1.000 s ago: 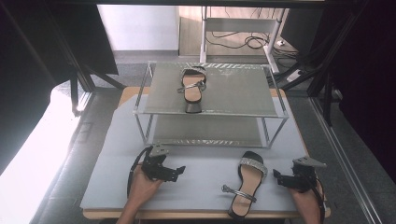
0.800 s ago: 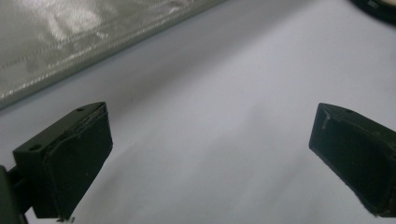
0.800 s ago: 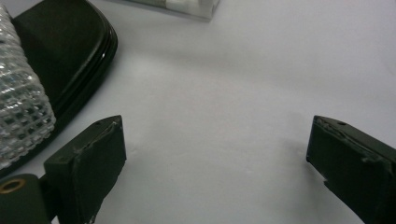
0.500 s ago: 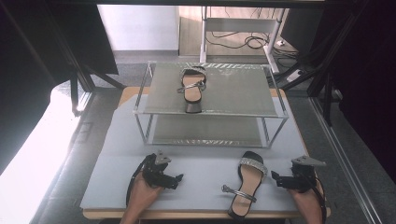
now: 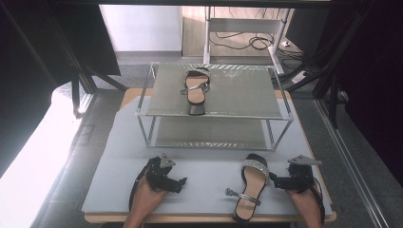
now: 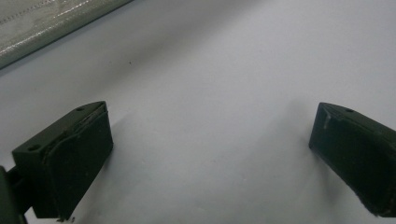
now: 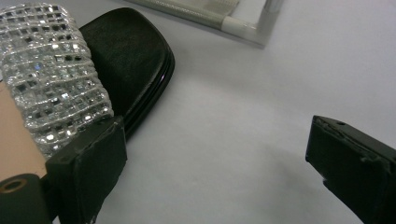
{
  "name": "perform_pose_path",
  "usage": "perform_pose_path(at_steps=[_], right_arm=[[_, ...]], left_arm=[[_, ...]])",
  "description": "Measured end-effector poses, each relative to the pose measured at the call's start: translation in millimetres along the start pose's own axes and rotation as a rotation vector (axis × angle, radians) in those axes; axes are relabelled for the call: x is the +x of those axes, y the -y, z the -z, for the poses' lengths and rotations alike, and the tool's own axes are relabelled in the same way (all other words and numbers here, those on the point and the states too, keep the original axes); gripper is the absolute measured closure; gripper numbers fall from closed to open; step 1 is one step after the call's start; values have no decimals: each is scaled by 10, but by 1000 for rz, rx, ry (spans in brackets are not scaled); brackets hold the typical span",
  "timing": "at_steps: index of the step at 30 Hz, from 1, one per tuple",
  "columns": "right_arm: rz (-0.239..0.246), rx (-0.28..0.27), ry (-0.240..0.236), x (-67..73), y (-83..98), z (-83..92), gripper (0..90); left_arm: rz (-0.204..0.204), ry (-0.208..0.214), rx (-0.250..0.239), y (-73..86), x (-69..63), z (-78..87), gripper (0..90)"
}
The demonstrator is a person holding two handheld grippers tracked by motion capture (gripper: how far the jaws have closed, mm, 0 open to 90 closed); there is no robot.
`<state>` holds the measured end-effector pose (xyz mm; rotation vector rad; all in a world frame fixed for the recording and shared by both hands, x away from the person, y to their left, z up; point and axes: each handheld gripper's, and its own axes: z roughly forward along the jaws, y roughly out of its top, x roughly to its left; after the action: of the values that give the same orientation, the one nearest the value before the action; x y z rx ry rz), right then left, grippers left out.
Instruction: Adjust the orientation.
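Sandal near me: the sandal (image 5: pixel 250 187) with the glittering strap lies flat on the grey surface (image 5: pixel 119 137), just in front of the rack (image 5: pixel 216 111) and to its right side, toe toward the rack, heel toward me. My guess is that it sits there to be picked up, since its mate is already shelved.
Sandal on the rack: a second sandal (image 5: pixel 195 89) lies on the rack's top shelf, left of the shelf's middle, heel block at the front edge. I read it as half of a pair put away.
Right gripper (image 5: pixel 288 182): low at the surface, just right of the near sandal and in front of the rack. Its jaws stand wide with nothing between them; in the right gripper view one jaw is close by the sparkly strap (image 7: pixel 51 70), perhaps touching. I judge this a ready stance for a grasp at the toe.
Left gripper (image 5: pixel 177 183): in front of the rack's left half, well apart from the near sandal. Its jaws are wide, over bare surface. I take it as parked out of the way.
Lower shelf: bare, so there is room below too.
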<state>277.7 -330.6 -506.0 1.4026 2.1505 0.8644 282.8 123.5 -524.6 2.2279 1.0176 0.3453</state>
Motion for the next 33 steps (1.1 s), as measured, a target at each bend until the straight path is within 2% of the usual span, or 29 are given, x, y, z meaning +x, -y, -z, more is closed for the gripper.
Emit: perform_pose_path(at_steps=[13,17,27,33], right_arm=[[28,-1,-13,222,-270,-240,90],[58,-2,-18,330,-372,-308,103],[92,-17,-58,621,-587,-458,119],[72,-31,-101,574,-577,-484,121]], left_arm=[[0,0,-1,2,-1,0,0],[-1,-2,-1,2,-2,0,0],[-2,-2,-1,3,-2,0,0],[-2,-1,-1,3,-2,0,0]])
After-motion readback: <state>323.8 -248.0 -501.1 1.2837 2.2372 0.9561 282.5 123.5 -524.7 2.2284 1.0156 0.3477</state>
